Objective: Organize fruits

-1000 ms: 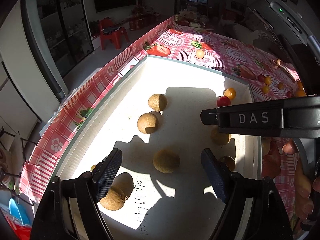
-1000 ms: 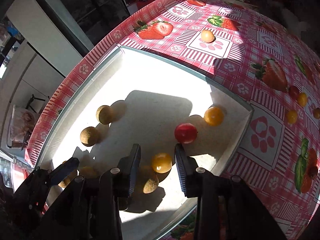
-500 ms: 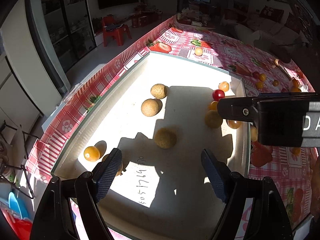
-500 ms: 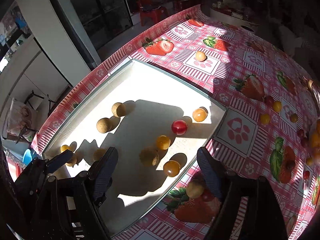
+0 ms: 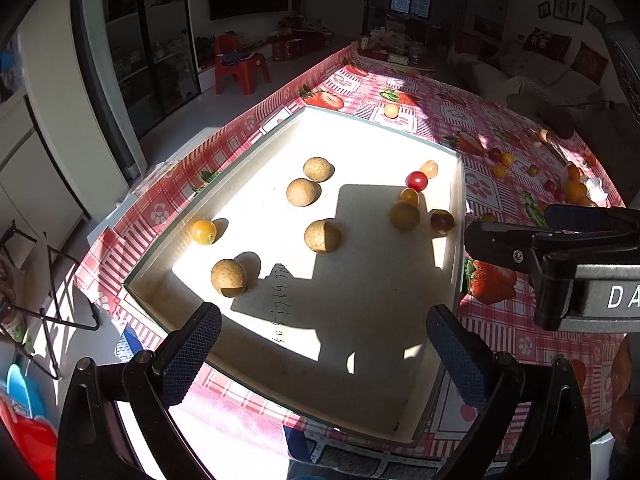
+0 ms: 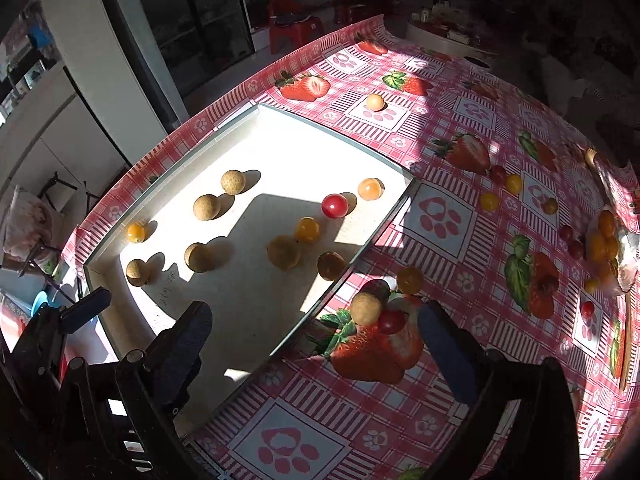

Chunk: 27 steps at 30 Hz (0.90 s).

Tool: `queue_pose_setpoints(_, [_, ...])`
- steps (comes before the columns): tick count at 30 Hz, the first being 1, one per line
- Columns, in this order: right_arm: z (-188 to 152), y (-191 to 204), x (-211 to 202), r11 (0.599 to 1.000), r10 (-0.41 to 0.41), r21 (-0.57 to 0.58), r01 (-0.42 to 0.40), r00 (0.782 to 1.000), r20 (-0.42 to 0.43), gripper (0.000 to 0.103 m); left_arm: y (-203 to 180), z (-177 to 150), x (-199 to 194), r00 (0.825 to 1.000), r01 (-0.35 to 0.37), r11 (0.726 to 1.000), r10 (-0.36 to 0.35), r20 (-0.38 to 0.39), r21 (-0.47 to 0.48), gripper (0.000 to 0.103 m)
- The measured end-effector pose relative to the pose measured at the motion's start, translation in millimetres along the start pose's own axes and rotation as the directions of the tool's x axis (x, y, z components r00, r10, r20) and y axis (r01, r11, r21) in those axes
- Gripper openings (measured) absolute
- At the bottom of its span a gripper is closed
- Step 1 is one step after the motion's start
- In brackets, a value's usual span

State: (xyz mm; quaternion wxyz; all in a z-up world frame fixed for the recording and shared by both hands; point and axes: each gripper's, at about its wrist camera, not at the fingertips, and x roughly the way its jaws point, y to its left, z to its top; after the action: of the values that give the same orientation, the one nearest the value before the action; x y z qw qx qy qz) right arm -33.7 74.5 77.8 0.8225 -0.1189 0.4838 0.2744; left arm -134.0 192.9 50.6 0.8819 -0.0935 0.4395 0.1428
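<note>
A white tray (image 5: 459,264) lies on the strawberry tablecloth. Several brown longans (image 5: 303,192) sit in its left half beside one yellow tomato (image 5: 203,232). At its right side cluster a red tomato (image 5: 416,181), yellow and orange tomatoes and one more longan (image 5: 404,215). My left gripper (image 5: 324,354) hangs above the tray's near end, its jaws opening, nothing between them. My right gripper (image 6: 316,344) hovers over the tray's right rim (image 6: 348,268), jaws opening and empty. On the cloth under it lie a longan (image 6: 366,308), a red tomato (image 6: 392,320) and a yellow tomato (image 6: 410,280).
More small tomatoes (image 6: 490,201) are scattered over the cloth to the right, near a plate of fruit (image 6: 608,240) at the table's edge. One orange fruit (image 6: 375,102) lies beyond the tray. The table drops off to the floor on the left, where a red chair (image 5: 240,66) stands.
Both grippers have pulled back and up from the tray. The right gripper's jaws spread from around a yellow tomato, which stays in the tray, and it shifted right over the rim.
</note>
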Motion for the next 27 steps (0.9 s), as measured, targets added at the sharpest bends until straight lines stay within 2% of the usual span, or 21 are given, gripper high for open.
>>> queue_pose_setpoints(5, [-18.7,4.1,-16.0,1.0,-0.02,0.006,0.02,0.999,0.029,0.103,-4.9,-12.3,-8.0,0.999,-0.052,0.999,0.052,0.0,0.01,0.103])
queue_pose_setpoints(11, [-40.2,11.3,-33.5,0.998,-0.055,0.027,0.053,0.995,0.088,0.103,-9.1,-25.0,-19.0,0.998,-0.055,0.998,0.055,0.015,0.015,0.103])
queue_pose_setpoints(15, [-51.5,8.7,-42.1,0.996,-0.065,0.071,0.056,0.99,0.124,0.103,-13.9,-30.8,-23.2,0.997,-0.081,0.996,0.08,0.022,0.045,0.103])
queue_pose_setpoints(19, [-59.5,9.4,-53.1,0.994,-0.097,0.061,0.087,0.98,0.171,0.103,-18.3,-34.8,-26.8,0.995,-0.1,0.993,0.099,0.024,0.059,0.103])
queue_pose_setpoints(27, [-73.2,-2.4,-62.3,0.99,-0.112,0.109,0.093,0.976,0.186,0.103,-27.9,-35.8,-27.5,0.988,-0.153,0.984,0.15,0.037,0.088,0.103])
